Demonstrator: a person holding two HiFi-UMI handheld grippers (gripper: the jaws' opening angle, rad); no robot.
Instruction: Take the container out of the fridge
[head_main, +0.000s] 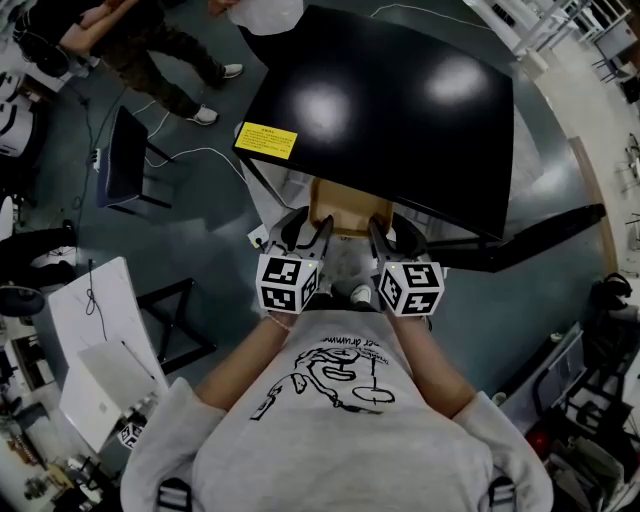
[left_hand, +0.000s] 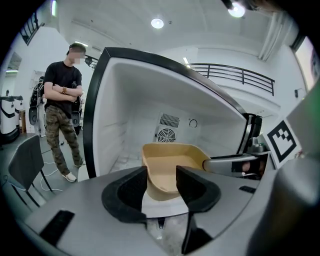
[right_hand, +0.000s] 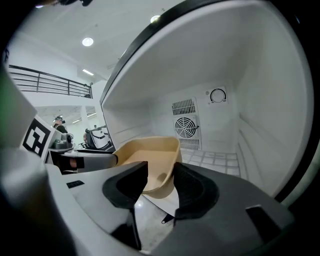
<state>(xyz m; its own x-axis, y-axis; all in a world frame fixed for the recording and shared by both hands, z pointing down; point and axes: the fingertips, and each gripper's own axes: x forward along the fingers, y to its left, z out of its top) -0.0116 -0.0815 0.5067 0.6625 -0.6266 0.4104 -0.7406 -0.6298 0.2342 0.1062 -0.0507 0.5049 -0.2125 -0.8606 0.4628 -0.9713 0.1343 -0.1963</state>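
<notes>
A tan open-topped container (head_main: 345, 205) sits at the front of the white inside of a small black fridge (head_main: 400, 100). My left gripper (head_main: 308, 232) is at its left end and my right gripper (head_main: 392, 238) at its right end. In the left gripper view the container's (left_hand: 170, 165) left wall stands between the jaws of the left gripper (left_hand: 161, 187), with a gap to the inner pad. The right gripper view has the container's (right_hand: 150, 155) right wall between the jaws of the right gripper (right_hand: 161, 182), also with a gap. Both grippers are open.
The fridge door (head_main: 530, 245) hangs open to the right. A round fan vent (left_hand: 166, 135) sits in the fridge's back wall. A person (left_hand: 62, 110) stands left of the fridge, near a black chair (head_main: 125, 160). A white table (head_main: 100, 340) is at my left.
</notes>
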